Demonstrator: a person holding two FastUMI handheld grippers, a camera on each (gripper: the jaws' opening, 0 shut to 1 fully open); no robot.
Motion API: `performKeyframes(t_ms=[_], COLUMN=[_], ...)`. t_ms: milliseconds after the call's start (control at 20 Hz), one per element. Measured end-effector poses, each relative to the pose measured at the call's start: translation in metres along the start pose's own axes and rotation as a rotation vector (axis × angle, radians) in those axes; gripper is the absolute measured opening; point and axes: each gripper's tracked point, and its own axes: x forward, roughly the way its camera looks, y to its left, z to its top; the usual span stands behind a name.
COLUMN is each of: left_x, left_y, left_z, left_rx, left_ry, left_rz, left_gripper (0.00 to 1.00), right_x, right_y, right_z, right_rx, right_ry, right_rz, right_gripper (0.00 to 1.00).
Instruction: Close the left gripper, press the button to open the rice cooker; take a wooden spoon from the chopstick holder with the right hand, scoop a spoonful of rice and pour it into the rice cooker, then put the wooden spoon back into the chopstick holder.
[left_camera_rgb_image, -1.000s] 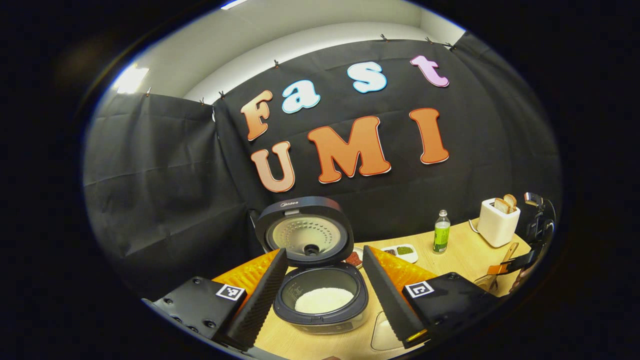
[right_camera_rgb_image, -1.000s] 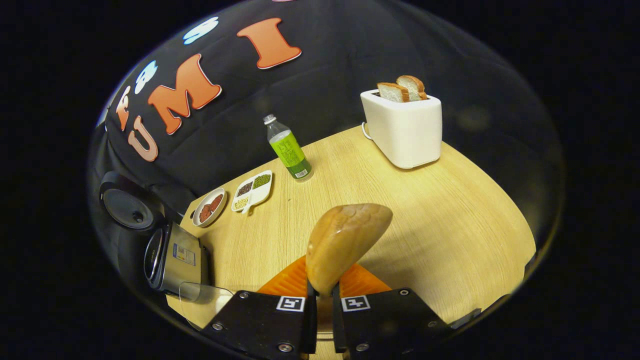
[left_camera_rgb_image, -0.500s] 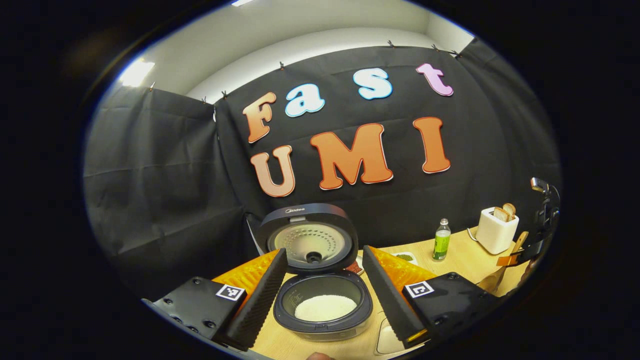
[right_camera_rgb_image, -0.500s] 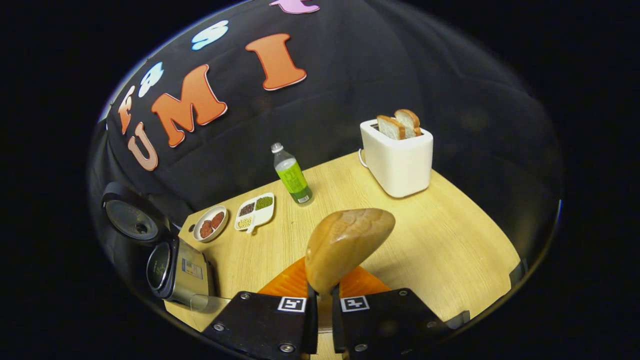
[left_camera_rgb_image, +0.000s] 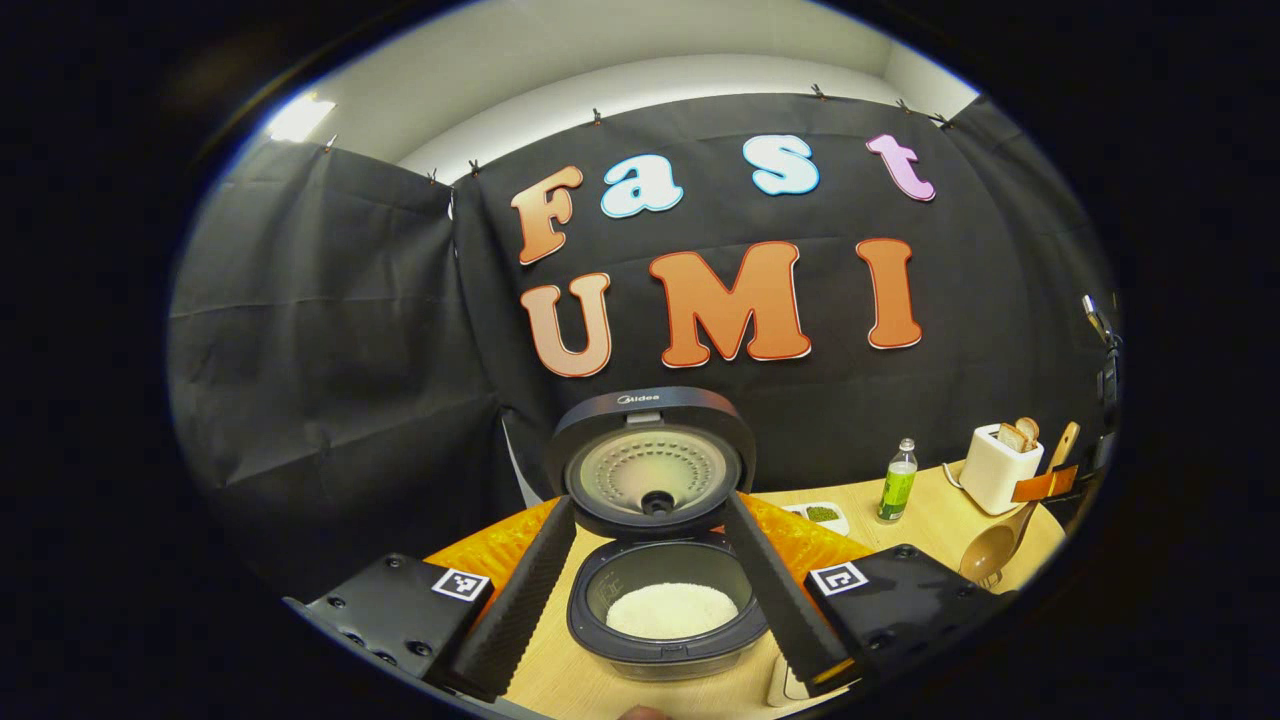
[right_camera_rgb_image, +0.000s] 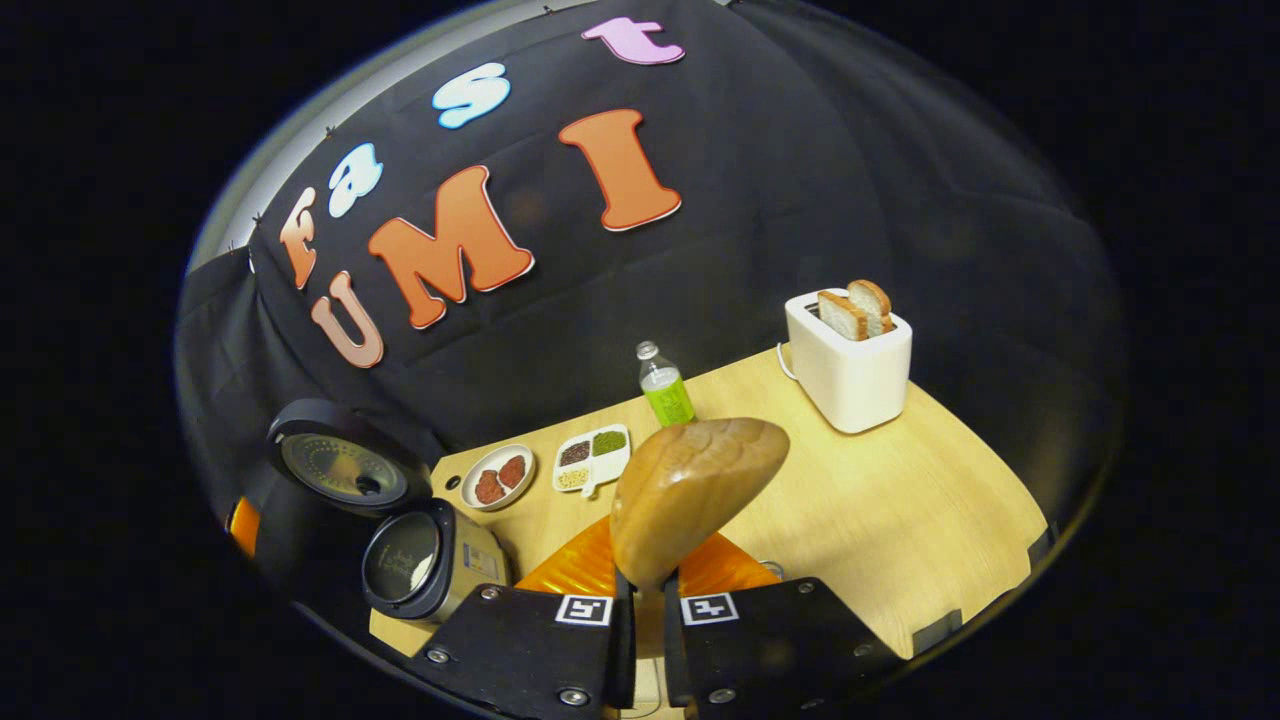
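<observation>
Right at the bottom of the right gripper view, the right claw (right_camera_rgb_image: 640, 640) is pinched tight on the handle of the wooden spoon (right_camera_rgb_image: 695, 495), both fingers pressing it with barely a slit between them. The spoon's bowl sticks up and forward from the claw, tilted a bit to the right, its rounded back toward the camera, so I can't tell if there's any rice in it. Past it lies the desk (right_camera_rgb_image: 900, 500), and off to the lower left is the rice cooker (right_camera_rgb_image: 425, 560), lid up. A little farther back are a small round dish (right_camera_rgb_image: 497, 477) and a divided tray of beans (right_camera_rgb_image: 592, 458) side by side, then a green bottle (right_camera_rgb_image: 665, 385), and a white toaster (right_camera_rgb_image: 850, 365) with two bread slices poking out, well to the right.

Over in the left gripper view, the left claw (left_camera_rgb_image: 660, 590) is spread wide, holding nothing, and the rice cooker (left_camera_rgb_image: 665, 610) sits just ahead, framed between the two fingers. Its lid (left_camera_rgb_image: 652, 462) stands straight up behind the pot, and there's a flat layer of white rice (left_camera_rgb_image: 672, 611) in the bottom. Way off at the right edge you can see the spoon (left_camera_rgb_image: 1000, 540) again, held up over the desk (left_camera_rgb_image: 930, 520) by the other claw, well apart from the cooker, with the bottle (left_camera_rgb_image: 898, 480) and toaster (left_camera_rgb_image: 1000, 462) behind.
</observation>
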Motion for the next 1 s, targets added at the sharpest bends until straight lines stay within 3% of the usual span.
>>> performKeyframes(t_ms=[150,200,300,500,650,700,1000], left_x=[0.003,0.004,0.005,0.006,0.004,0.002,-0.002], left_y=[0.016,0.020,0.028,0.035,0.044,0.048,0.072], left_z=[0.000,-0.001,-0.002,-0.008,-0.009,-0.010,-0.017], left_rx=[-0.017,-0.020,-0.024,-0.013,-0.004,-0.004,-0.007], left_ry=[0.000,0.003,0.007,0.018,0.018,0.019,0.036], left_rz=[0.012,0.013,0.018,0.015,0.020,0.025,0.059], left_gripper=[0.94,1.00,0.94,0.94,0.94,1.00,1.00], right_x=[-0.011,-0.014,-0.016,-0.009,0.001,0.004,0.016], right_y=[0.030,0.039,0.055,0.071,0.064,0.061,0.053], right_z=[-0.016,-0.022,-0.035,-0.066,-0.085,-0.090,-0.103], right_rx=[-0.007,-0.008,-0.030,-0.168,-0.308,-0.355,-0.620], right_ry=[0.017,0.026,0.037,0.054,0.055,0.056,-0.004], right_rz=[0.048,0.066,0.095,0.097,0.044,0.020,-0.084], right_gripper=[0.11,0.11,0.11,0.11,0.11,0.11,0.11])
